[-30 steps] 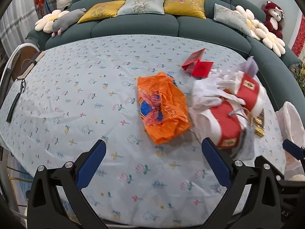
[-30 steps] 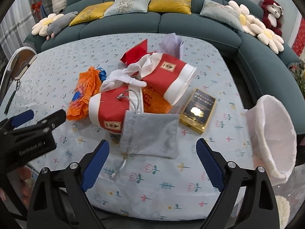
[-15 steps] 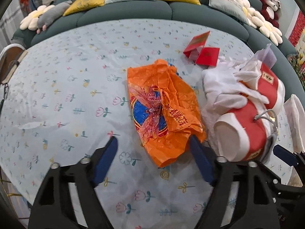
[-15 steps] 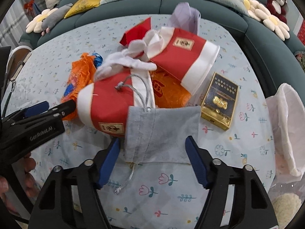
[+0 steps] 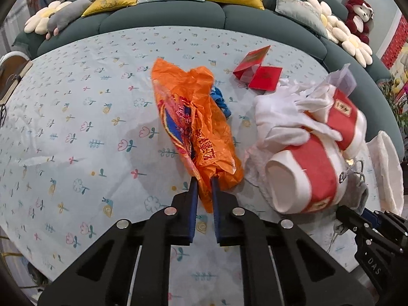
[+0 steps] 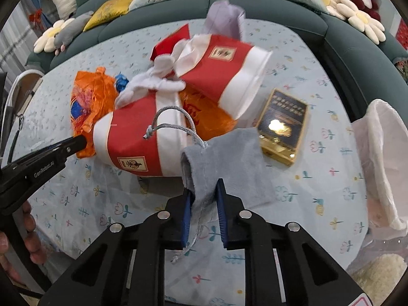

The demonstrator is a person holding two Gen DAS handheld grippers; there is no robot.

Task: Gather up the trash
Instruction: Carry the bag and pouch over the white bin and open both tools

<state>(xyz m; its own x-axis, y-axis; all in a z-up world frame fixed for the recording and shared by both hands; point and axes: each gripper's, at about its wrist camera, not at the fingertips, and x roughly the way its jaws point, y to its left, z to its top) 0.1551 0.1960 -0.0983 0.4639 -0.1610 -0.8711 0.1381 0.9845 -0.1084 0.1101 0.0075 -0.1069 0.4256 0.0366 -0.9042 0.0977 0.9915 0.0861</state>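
The left gripper [image 5: 203,182] is clamped on the near end of the orange bag [image 5: 196,130], its blue pads [image 5: 193,204] pinching the crumpled plastic, which rises from the jaws and leans away over the flowered tablecloth [image 5: 76,132]. A blue scrap [image 5: 220,100] shows just behind the bag. The right gripper [image 6: 204,191] is closed on the near edge of the grey pouch [image 6: 227,158], whose cloth bunches between the pads while its drawstring [image 6: 176,127] loops up over the nearer red-and-white carton [image 6: 137,142]. That carton lies on its side next to the pouch; a second carton [image 6: 224,74] lies tilted behind it, and white gloves [image 6: 155,81] are draped across the two. Another orange wrapper [image 6: 201,117] is wedged under the cartons. A gold-and-black box [image 6: 283,125] lies flat just right of the pouch, and a folded red envelope [image 5: 257,68] sits farther back on the table, apart from the pile. At the table's right edge hangs a white bin liner [image 6: 382,158] with its mouth open. A green sofa [image 5: 165,17] with cushions curves round the far side of the table
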